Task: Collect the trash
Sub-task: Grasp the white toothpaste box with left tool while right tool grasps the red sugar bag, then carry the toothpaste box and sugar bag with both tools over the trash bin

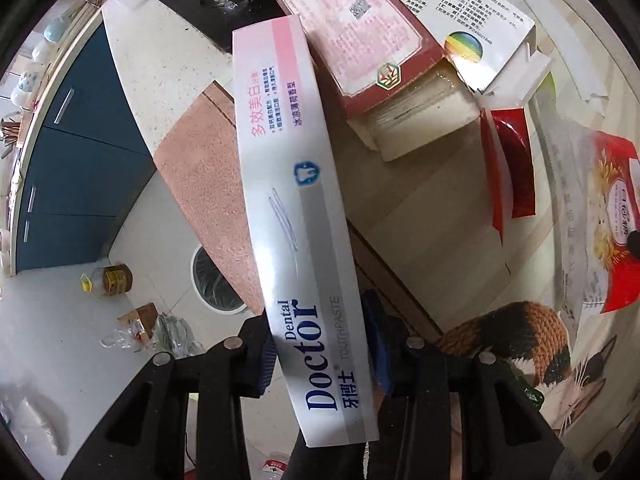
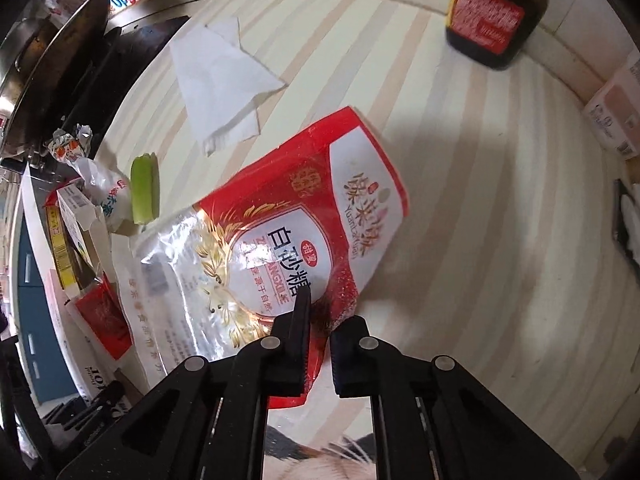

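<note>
My left gripper (image 1: 320, 360) is shut on a long white and pink toothpaste box (image 1: 292, 208) and holds it up over the counter edge. My right gripper (image 2: 320, 336) is shut on the near edge of an empty red and clear sugar bag (image 2: 280, 232) lying on the striped counter (image 2: 480, 240); the bag also shows in the left wrist view (image 1: 608, 224). A bin with a black liner (image 1: 212, 280) stands on the floor below the counter.
More trash lies on the counter: a dark red box (image 1: 360, 40), a white printed carton (image 1: 460, 4), a red wrapper (image 1: 508, 168), a white tissue (image 2: 224, 80), a celery piece (image 2: 144, 188), crumpled wrappers (image 2: 100, 184). A dark sauce bottle (image 2: 492, 8) stands at the back.
</note>
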Available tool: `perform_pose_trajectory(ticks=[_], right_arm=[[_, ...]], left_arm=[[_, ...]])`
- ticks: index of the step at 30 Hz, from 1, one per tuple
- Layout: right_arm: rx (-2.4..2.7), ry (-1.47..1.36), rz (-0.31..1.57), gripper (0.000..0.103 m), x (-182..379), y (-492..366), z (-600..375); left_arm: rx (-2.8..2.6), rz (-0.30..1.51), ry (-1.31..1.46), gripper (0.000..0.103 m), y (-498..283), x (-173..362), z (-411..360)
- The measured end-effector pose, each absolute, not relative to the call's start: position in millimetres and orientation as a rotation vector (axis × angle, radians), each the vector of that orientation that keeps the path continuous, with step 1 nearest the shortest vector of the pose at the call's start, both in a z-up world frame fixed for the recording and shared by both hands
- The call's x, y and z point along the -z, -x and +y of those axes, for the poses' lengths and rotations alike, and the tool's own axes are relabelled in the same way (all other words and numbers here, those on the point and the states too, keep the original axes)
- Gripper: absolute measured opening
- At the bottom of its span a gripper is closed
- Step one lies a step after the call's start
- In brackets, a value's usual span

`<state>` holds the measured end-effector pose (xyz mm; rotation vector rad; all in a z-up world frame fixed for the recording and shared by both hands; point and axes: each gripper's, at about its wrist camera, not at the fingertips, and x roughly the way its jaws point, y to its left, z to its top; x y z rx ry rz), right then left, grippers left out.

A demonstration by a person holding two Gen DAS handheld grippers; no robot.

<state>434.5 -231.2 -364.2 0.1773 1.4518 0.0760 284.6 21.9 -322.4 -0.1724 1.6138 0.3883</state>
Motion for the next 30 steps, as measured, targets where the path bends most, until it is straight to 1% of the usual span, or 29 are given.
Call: perform_pose_trajectory(ticks=[1, 4, 6, 10, 15, 20, 28, 30], right_arm=[[-0.072, -0.181, 1.454, 0.009, 366, -436, -231], [-0.092, -0.220, 1.462, 0.009, 370, -435, -233], [-0.098, -0.238, 1.445, 0.005, 369, -432, -236], [-0.112, -0.229, 1.371, 0.002, 348, -425, -245], [-0.149, -0.175, 1.275, 0.001, 309, -421, -246], [-0.196, -0.136, 1.190, 0.001, 265, -419, -237], [-0.334, -0.137, 1.079, 0.000, 200, -417, -190], [-0.365, -0.146, 1.060, 0.000, 186, -418, -178]], left_arm=[[-0.385, 1.611, 0.174, 0.036, -281, 331, 31], [-0.380, 1.602, 0.179, 0.034, -285, 330, 35], [-0.384, 1.587, 0.156, 0.033, -278, 329, 38], [-0.405, 1.538, 0.121, 0.033, -256, 318, 44], [-0.445, 1.461, 0.091, 0.032, -226, 287, 49], [-0.474, 1.388, 0.092, 0.032, -220, 261, 52], [-0.506, 1.279, 0.122, 0.031, -220, 223, 65], [-0.516, 1.258, 0.139, 0.031, -216, 221, 70]])
